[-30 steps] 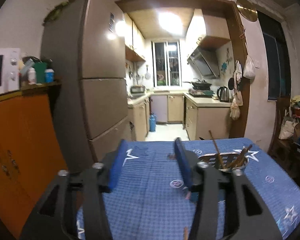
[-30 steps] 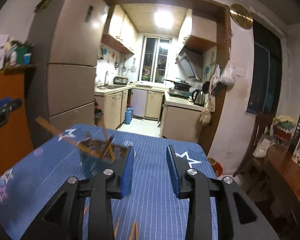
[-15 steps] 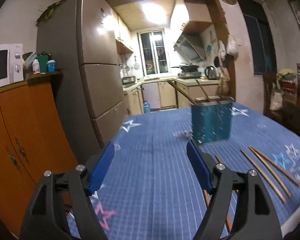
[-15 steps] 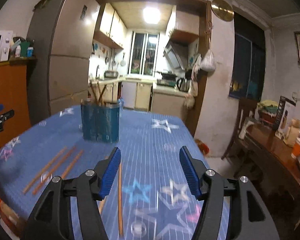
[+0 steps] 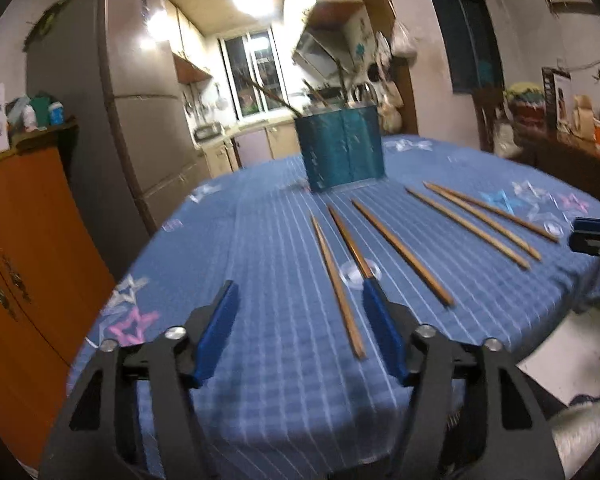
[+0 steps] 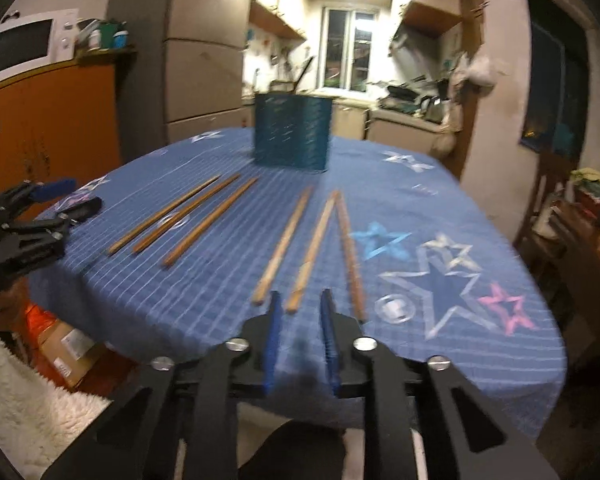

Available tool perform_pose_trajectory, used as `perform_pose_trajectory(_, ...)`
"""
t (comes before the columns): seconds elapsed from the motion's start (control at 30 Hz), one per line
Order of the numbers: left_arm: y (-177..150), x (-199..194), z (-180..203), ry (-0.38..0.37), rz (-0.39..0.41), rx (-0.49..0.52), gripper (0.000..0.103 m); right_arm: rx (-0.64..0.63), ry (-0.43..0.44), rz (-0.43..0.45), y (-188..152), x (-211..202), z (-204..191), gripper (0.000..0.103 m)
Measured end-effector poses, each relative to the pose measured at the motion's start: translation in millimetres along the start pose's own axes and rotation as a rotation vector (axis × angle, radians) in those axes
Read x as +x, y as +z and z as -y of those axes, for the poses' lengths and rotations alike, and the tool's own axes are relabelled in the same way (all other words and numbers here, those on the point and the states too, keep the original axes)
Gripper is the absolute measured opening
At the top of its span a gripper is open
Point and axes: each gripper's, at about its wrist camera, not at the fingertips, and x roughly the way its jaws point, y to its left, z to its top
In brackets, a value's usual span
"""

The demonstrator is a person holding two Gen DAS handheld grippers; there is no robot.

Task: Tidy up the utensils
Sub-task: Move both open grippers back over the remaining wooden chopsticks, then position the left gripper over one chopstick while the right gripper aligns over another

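Six chopsticks (image 6: 284, 240) lie before the teal holder (image 6: 292, 132), frame centre.
Left gripper (image 5: 300, 320) closing, empty; right gripper (image 6: 300, 312) closing, nothing between its narrow jaws.

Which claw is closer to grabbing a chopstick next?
Probably the right claw: its closing jaws point straight at the near end of a chopstick. The left claw, also closing, has a chopstick just inside its right finger, so it is nearly as ready.
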Motion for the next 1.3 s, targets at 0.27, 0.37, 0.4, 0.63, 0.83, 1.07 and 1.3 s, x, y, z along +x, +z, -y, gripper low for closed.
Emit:
perform_pose_trajectory(0.27,-23.5,9.6,1.1,-0.03,-0.069,-0.024,0.042,-0.028,0.033,0.002,-3.3,8.9,-18.2,0.01)
perform_pose_trajectory(0.37,-27.1,10.7,5.2,-0.041,-0.079,-0.023,0.042,-0.029,0.029,-0.004,-3.3,17.2,-21.9,0.011)
perform_pose_trajectory(0.4,-27.8,12.4,6.3,-0.043,-0.083,-0.019,0.042,-0.03,0.027,-0.004,-4.2,18.8,-22.3,0.011)
perform_pose_trajectory(0.63,-26.8,18.9,11.9,-0.045,-0.077,-0.005,0.042,-0.03,0.019,-0.017,-4.4,29.2,-25.2,0.011)
perform_pose_trajectory(0.83,-25.4,21.2,12.8,-0.044,-0.079,0.0,0.042,-0.02,0.012,-0.011,-2.1,29.8,-22.0,0.011)
perform_pose_trajectory(1.07,-25.0,23.0,12.3,-0.039,-0.088,0.001,0.042,-0.024,0.021,-0.007,-1.3,29.6,-21.8,0.011)
perform_pose_trajectory(1.3,-24.9,24.0,12.5,-0.04,-0.091,0.002,0.042,-0.031,0.019,-0.006,-0.8,30.2,-22.2,0.011)
